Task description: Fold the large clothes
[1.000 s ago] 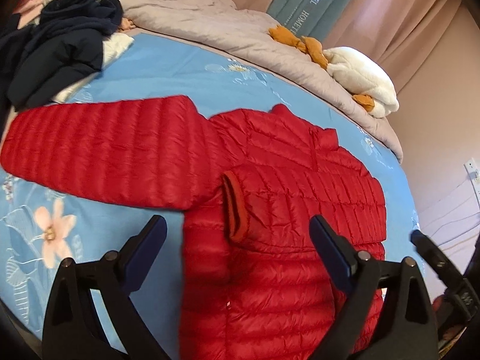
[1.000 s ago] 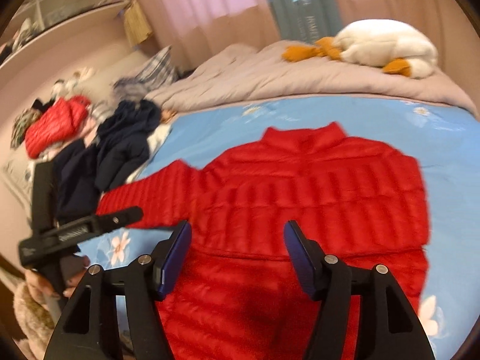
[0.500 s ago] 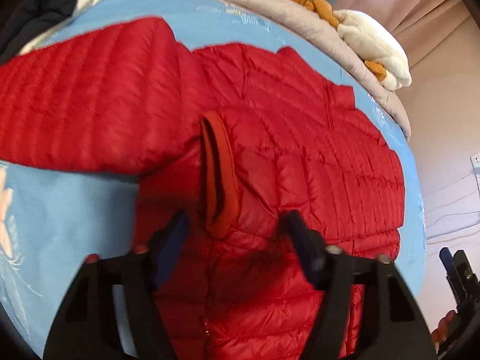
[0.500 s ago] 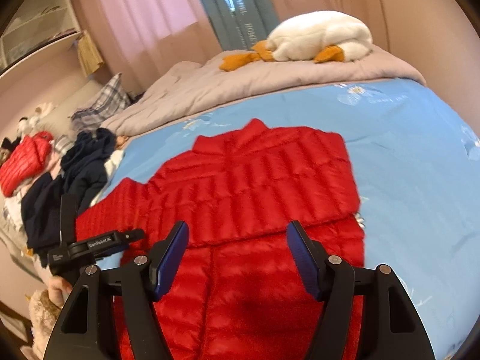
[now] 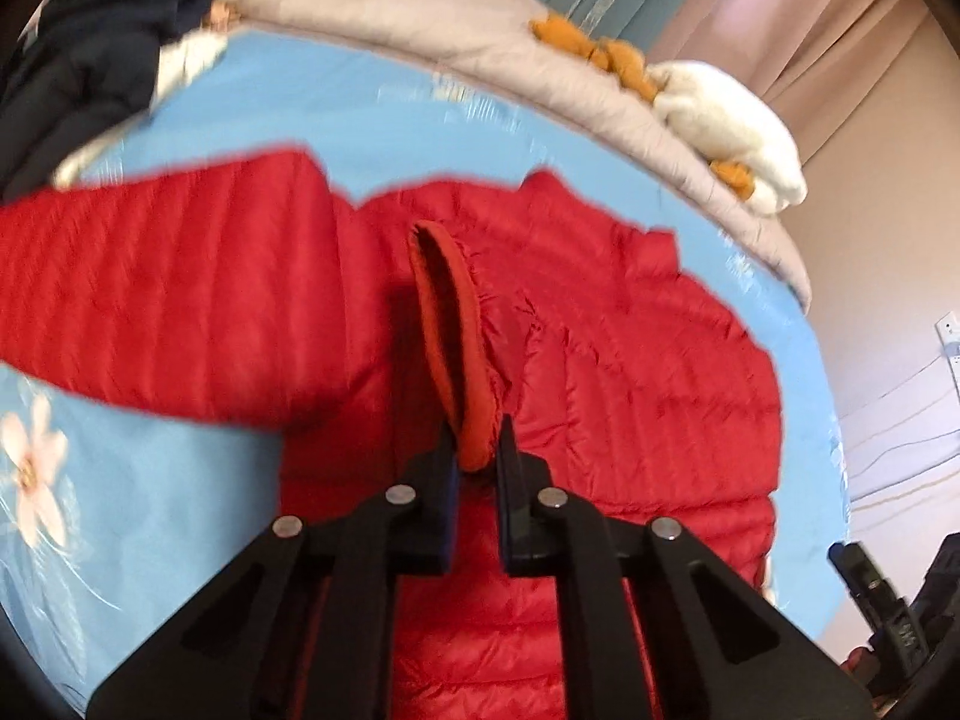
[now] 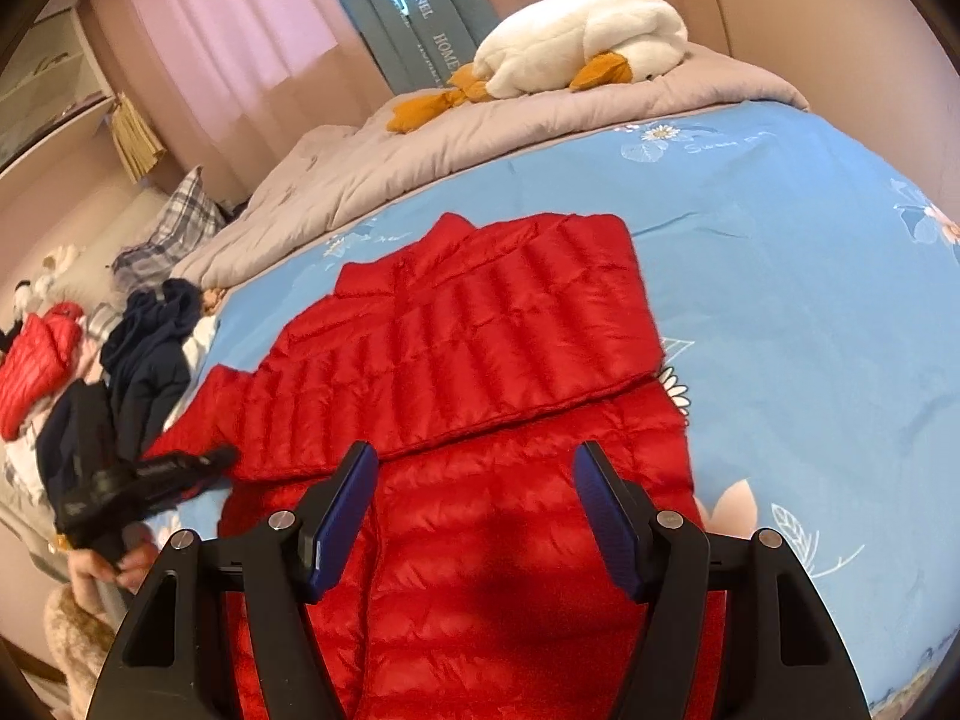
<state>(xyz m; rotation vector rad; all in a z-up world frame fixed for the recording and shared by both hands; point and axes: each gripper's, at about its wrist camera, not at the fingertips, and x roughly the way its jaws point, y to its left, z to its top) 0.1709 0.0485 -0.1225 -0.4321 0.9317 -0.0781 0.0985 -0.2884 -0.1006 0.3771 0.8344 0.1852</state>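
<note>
A red down jacket lies spread on the blue floral bedsheet, one sleeve stretched out to the left and the other folded across its body. The left gripper has just been closing and now pinches that folded sleeve's orange-lined cuff. To the right, the right gripper hovers over the jacket's near hem, its jaws spread with nothing between them. A white plush goose rests on the far grey quilt.

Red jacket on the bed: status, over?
Left gripper jaws just closed, pinching the sleeve cuff folded across the red jacket. Right gripper open, above the jacket's lower half. Other sleeve spread out. Nothing in the way.
</note>
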